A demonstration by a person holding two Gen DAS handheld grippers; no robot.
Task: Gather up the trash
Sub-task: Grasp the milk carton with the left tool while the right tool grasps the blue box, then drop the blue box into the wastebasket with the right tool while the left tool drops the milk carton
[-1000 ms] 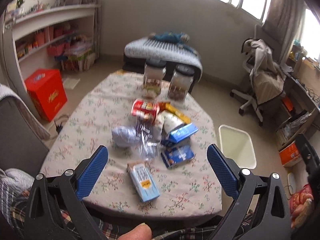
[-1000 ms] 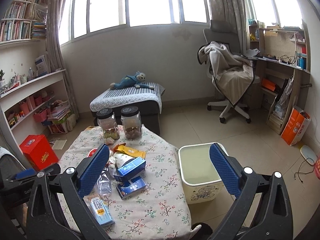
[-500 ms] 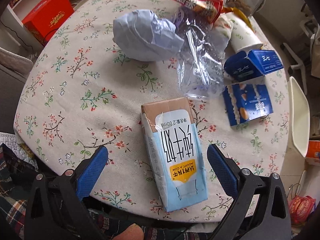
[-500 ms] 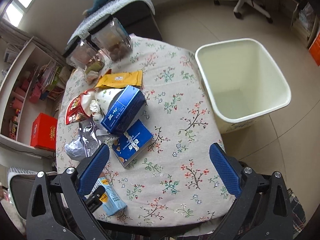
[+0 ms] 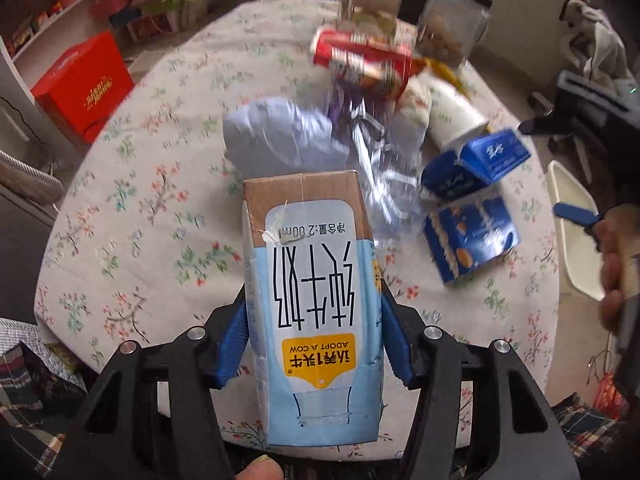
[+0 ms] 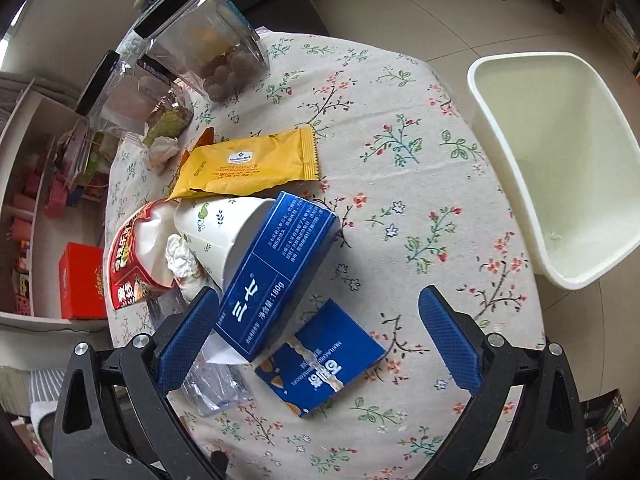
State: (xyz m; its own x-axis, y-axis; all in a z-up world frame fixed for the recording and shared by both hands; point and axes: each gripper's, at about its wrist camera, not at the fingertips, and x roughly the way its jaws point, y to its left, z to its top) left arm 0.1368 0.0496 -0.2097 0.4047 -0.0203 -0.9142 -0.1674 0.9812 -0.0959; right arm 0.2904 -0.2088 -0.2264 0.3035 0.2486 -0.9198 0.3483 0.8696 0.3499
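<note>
We had the left claw (image 5: 314, 344) clamped on the carton (image 5: 310, 304), gripping its long sides so it would carry flat, just above the table (image 5: 160, 184) near its front edge. Our right claw (image 6: 316, 340) gaped wide over the two blue boxes (image 6: 276, 276), seemingly lined up for the next pickup. The bin (image 6: 556, 168) stood off the table's right edge, apparently empty. Both jars (image 6: 216, 48) at the far edge held snacks.
</note>
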